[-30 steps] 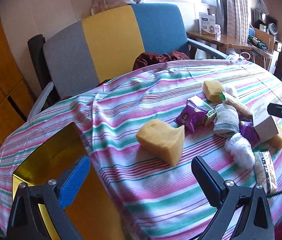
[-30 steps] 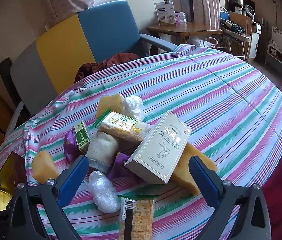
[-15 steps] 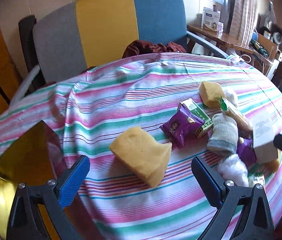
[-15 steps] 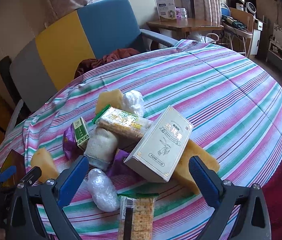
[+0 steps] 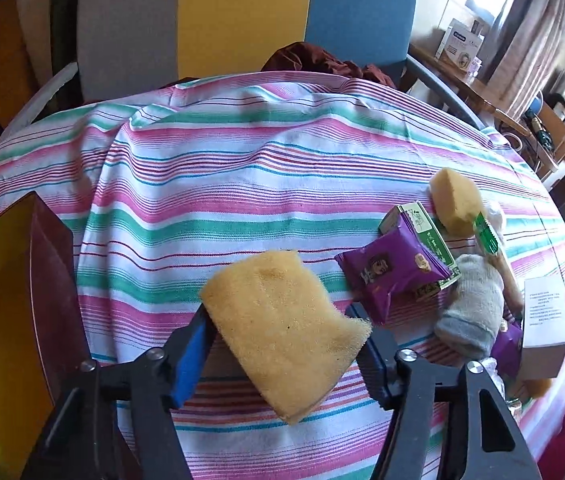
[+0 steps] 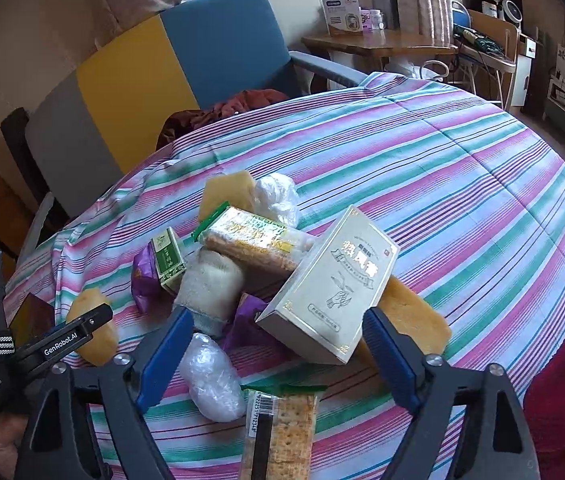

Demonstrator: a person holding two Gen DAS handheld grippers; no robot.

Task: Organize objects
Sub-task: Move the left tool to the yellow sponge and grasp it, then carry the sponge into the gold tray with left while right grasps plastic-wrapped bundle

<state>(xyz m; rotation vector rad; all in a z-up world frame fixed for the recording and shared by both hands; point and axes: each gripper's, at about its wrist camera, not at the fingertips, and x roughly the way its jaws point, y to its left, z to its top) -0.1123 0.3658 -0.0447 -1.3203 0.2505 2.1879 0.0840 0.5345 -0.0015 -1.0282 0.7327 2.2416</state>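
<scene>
A yellow sponge (image 5: 282,328) lies on the striped tablecloth (image 5: 222,184). My left gripper (image 5: 280,316) is around it, jaws closing, and both pads touch its sides. The right wrist view shows that sponge (image 6: 90,304) at the left with a black finger of the left gripper (image 6: 82,332) across it. My right gripper (image 6: 278,316) hangs over a pile of objects, jaws closing, pads touching nothing. A white and gold box (image 6: 330,288) leans between its fingers, nearer the right one.
The pile holds a purple snack packet (image 5: 390,268), a green carton (image 5: 422,232), a grey sock (image 5: 474,304), more sponges (image 6: 410,320), a cracker pack (image 6: 278,424) and a plastic-wrapped ball (image 6: 210,376). A gold-lined open box (image 5: 2,300) sits left. A chair (image 5: 242,20) stands behind.
My left gripper came down and forward over the yellow sponge and its jaws narrowed onto it. The right gripper stayed in place while its jaws narrowed.
</scene>
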